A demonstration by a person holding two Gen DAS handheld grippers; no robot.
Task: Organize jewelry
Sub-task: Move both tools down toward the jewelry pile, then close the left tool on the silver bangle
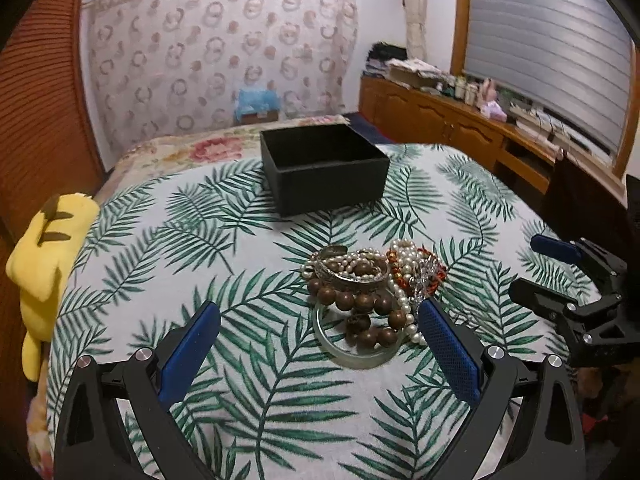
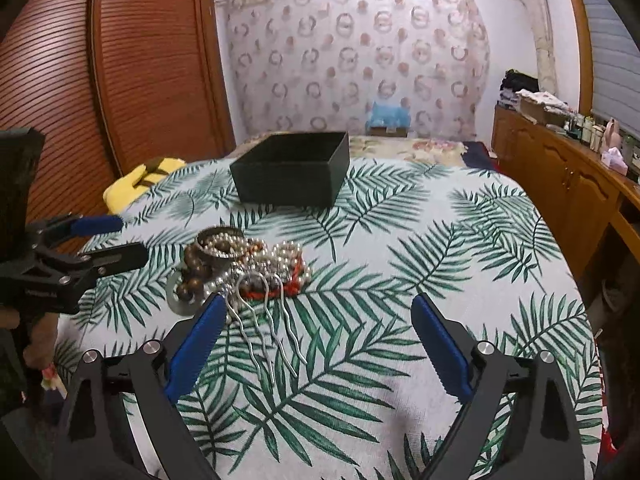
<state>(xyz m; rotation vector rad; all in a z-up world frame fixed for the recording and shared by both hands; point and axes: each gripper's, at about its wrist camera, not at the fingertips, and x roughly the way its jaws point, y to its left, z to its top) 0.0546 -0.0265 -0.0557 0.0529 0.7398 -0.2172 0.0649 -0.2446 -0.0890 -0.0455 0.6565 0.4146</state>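
A heap of jewelry [image 1: 372, 284] lies on a leaf-print cloth [image 1: 180, 240]: brown wooden beads [image 1: 360, 302], pearl strands [image 1: 404, 252], a metal cuff, red beads and a pale green bangle [image 1: 352, 356]. A silver wavy hair fork [image 2: 268, 332] sticks out toward the right wrist camera. Behind the heap [image 2: 240, 264] stands an open black box [image 1: 324, 166] [image 2: 290, 168], empty as far as I see. My left gripper [image 1: 320, 312] is open just short of the heap. My right gripper [image 2: 318, 306] is open, its left finger beside the hair fork; nothing is held.
A yellow plush toy [image 1: 48, 256] lies at the cloth's left edge. A wooden cabinet [image 1: 460, 128] with clutter runs along the right wall, and a slatted wooden wardrobe [image 2: 120, 80] stands on the left. A floral bedspread [image 1: 192, 152] shows behind the box.
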